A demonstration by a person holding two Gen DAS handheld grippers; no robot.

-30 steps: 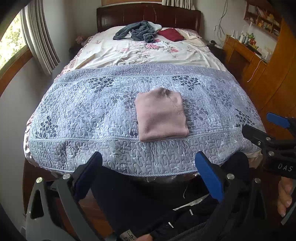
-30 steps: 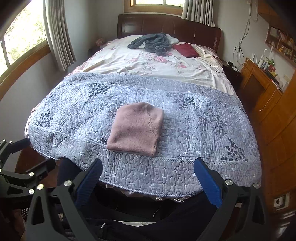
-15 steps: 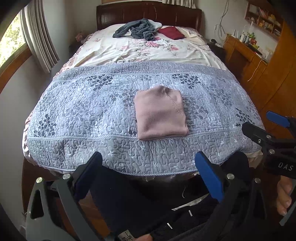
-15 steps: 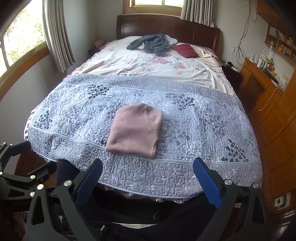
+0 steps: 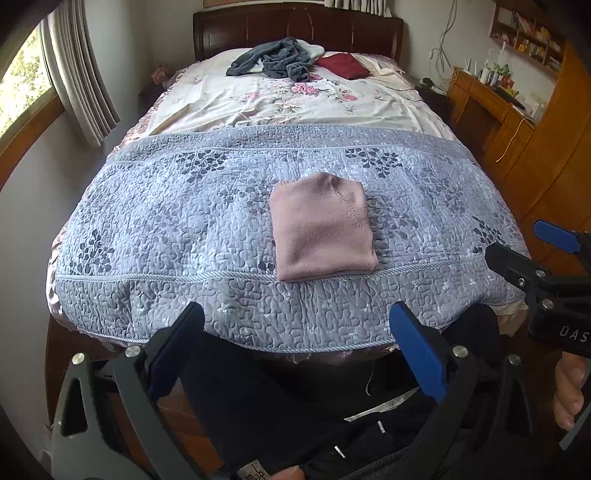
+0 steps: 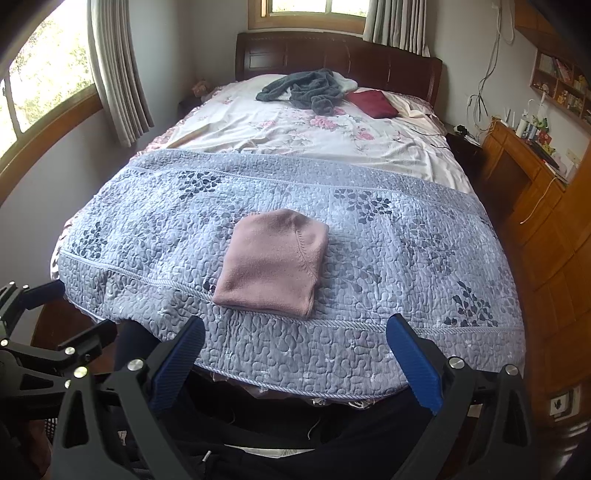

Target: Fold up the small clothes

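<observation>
Pink garment (image 5: 321,225), folded into a compact rectangle, lying flat at frame centre on the grey-blue quilt (image 5: 166,229), just above the corded seam near the foot edge; in the right wrist view, sitting slightly left of centre (image 6: 273,262).

Left gripper (image 5: 295,347) at the bottom of its frame, fingers spread wide and grasping nothing, well short of the garment, below the quilt's hanging edge. Right gripper (image 6: 293,354) likewise splayed and empty at the bottom of its frame.

Further up: floral sheet (image 5: 280,103), with a crumpled dark grey garment (image 5: 277,61) and a dark red cushion (image 5: 343,65) near the wooden headboard (image 5: 295,27).

Upper right: wall shelf (image 5: 524,33) holding small items too tiny to tell, over a wooden desk (image 5: 491,107) with bottles on top.
</observation>
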